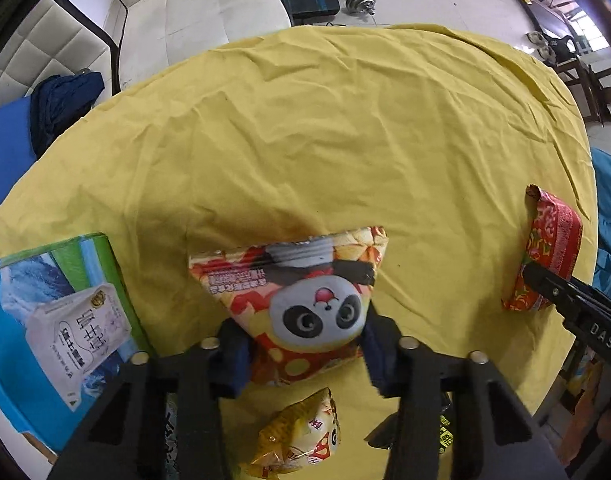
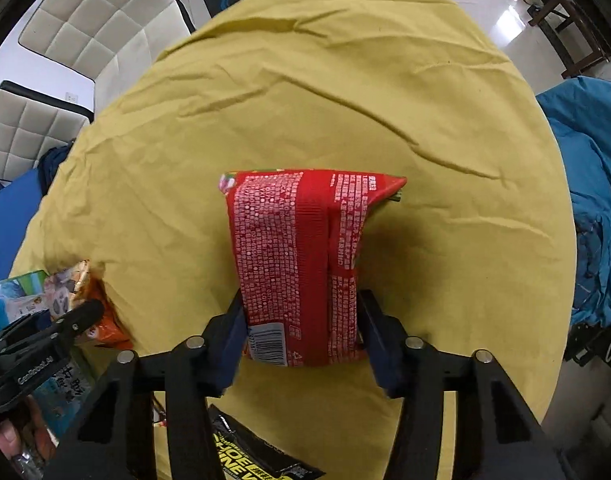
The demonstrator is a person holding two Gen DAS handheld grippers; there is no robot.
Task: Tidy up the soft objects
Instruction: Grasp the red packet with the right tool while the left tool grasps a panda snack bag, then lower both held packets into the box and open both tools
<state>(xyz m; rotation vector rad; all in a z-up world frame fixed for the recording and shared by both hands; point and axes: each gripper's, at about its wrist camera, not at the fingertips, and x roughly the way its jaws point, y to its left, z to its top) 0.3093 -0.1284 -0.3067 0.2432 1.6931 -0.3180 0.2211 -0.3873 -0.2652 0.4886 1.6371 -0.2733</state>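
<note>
Clamping one panda bag point(image 1: 305, 304), left hand-held gripper point(image 1: 305, 356), right hand-held gripper point(image 2: 301, 336) squeezing one red packet point(image 2: 297, 264)

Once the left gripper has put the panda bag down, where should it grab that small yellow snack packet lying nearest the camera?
Grip the small yellow snack packet across its puffed middle, coming straight down from above. It lies flat on the yellow cloth with bare cloth on both long sides, so the fingers can straddle it. Its crimped ends are thin and likely to slip.
</note>
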